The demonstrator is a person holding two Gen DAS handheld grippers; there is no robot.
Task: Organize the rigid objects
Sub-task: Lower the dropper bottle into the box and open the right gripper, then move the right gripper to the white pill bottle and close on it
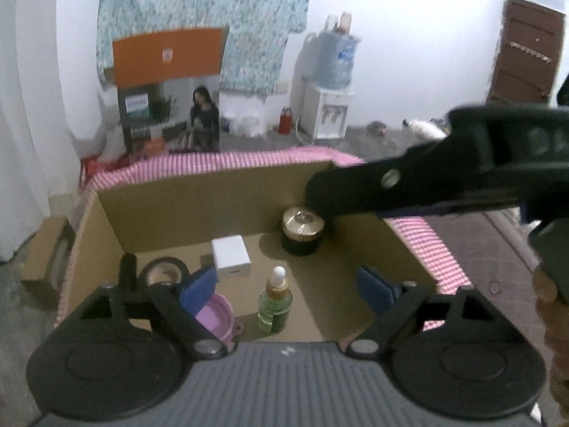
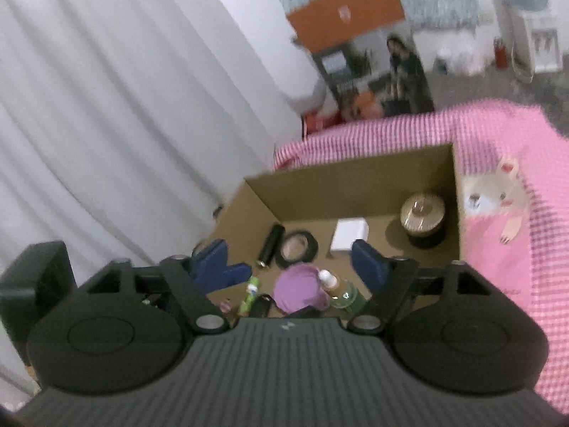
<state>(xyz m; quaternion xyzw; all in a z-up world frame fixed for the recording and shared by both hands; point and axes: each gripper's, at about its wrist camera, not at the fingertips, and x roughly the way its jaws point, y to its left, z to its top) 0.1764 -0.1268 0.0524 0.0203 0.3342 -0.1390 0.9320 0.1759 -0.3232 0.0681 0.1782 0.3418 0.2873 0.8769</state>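
The pink-and-white checked cloth [image 1: 430, 245] covers the surface that carries the open cardboard box [image 1: 213, 192]. In the right wrist view the cloth carries a cartoon animal print to the right of the box.

The cardboard box holds all the rigid objects. Contents, largest first:

- Black jar with gold lid [image 1: 303, 229]: upright in the far right corner, near the rear wall.
- Purple round container [image 1: 217, 315]: at the near left, partly behind the left gripper's left pad.
- Black tape roll [image 1: 164, 271]: flat on the box floor at the left, with the black cylindrical tube [image 1: 127, 270] just beside it on its left.
- White small box [image 1: 231, 257]: mid-floor, between the tape roll and the jar.
- Green dropper bottle [image 1: 274, 306] with white bulb: upright in the left wrist view, at the near centre, just right of the purple container.
- Small green tube [image 2: 249, 293]: near edge of the box, visible in the right wrist view only.

Left gripper [image 1: 295, 290]: fingers wide, nothing between the blue pads; the dropper bottle stands below the gap, untouched.

Right gripper [image 2: 298, 263]: fingers wide, holding nothing. In the left wrist view one of its black fingers [image 1: 355, 186] reaches in from the right, with its tip over the jar lid; contact cannot be determined.
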